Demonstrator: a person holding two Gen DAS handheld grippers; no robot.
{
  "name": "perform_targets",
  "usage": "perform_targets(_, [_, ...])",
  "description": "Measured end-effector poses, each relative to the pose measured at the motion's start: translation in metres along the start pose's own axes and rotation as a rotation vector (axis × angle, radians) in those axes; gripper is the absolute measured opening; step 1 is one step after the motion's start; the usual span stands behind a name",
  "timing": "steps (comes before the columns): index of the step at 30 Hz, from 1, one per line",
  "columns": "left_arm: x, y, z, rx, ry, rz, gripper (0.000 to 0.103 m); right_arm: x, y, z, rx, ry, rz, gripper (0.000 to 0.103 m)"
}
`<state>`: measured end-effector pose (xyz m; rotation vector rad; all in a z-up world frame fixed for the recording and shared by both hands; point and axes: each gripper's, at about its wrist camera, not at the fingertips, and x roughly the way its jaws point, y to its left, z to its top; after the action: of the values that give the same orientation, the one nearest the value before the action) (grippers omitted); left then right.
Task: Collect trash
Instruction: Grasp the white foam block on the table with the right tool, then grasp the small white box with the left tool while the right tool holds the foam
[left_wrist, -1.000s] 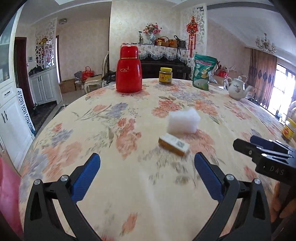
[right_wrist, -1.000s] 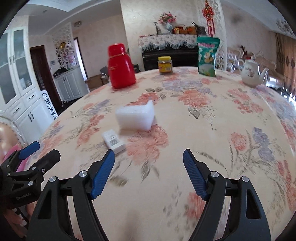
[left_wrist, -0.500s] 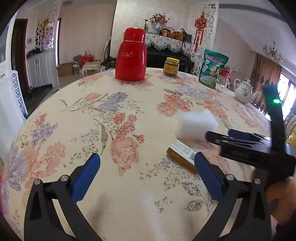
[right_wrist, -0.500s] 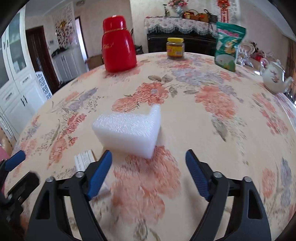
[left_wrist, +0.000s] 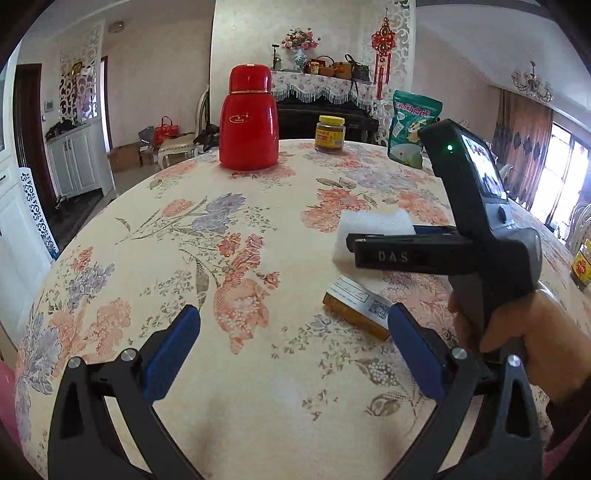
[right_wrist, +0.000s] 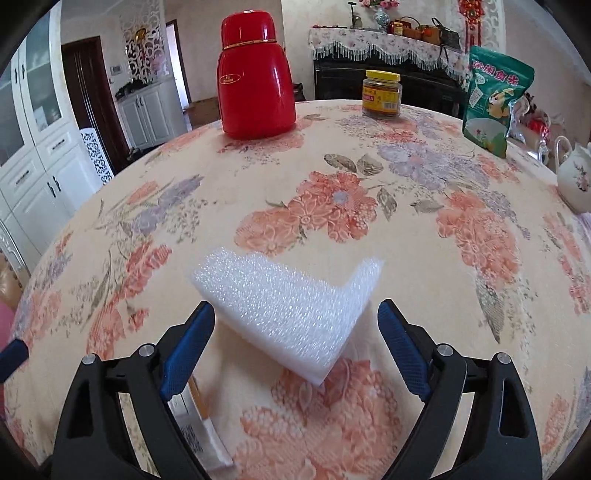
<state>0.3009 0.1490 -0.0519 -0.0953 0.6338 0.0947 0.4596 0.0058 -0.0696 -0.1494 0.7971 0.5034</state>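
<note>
Right gripper (right_wrist: 295, 343) sat spread wide, jaws just opened, straddling the white foam piece (right_wrist: 288, 314) on the table (right_wrist: 424, 229) — untouched, lined up to pinch it. Left gripper (left_wrist: 291, 354) was open and empty, small box (left_wrist: 356, 308) at its 1 o'clock, probably next trash.

Bare tablecloth (right_wrist: 424, 258) rings the foam (right_wrist: 284, 310); flat box (right_wrist: 199, 435) crowds its left.

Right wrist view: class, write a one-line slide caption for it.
Open right gripper poised around a white foam piece on the floral tablecloth, not yet gripping it.
</note>
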Motion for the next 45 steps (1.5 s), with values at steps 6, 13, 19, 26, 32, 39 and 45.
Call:
perform_targets(6, [0.001,0.004,0.0,-0.025,0.009,-0.008,0.098,-0.016,-0.002,-0.005,0.001,-0.054,0.026,0.058])
perform_targets(13, [0.004,0.008,0.0,-0.05,0.025,-0.01,0.098,-0.067,-0.027,-0.037,0.074,-0.105,-0.106,0.058])
perform_targets(19, [0.001,0.0,-0.001,-0.028,0.016,-0.016,0.098,-0.127,-0.061,-0.089,0.228,-0.147,-0.205,0.058])
perform_targets(26, [0.006,-0.034,-0.005,0.044,0.091,-0.017,0.098,-0.183,-0.102,-0.144,0.389,-0.2,-0.272,0.058])
perform_targets(32, [0.023,-0.058,0.003,0.024,0.133,0.004,0.098,-0.183,-0.107,-0.154,0.398,-0.211,-0.265,0.058])
perform_targets(39, [0.061,-0.08,0.013,-0.017,0.182,0.079,0.085,-0.176,-0.11,-0.154,0.408,-0.201,-0.24,0.058])
perform_targets(45, [0.092,-0.09,0.015,-0.009,0.278,0.096,0.055,-0.176,-0.119,-0.157,0.448,-0.203,-0.224,0.058])
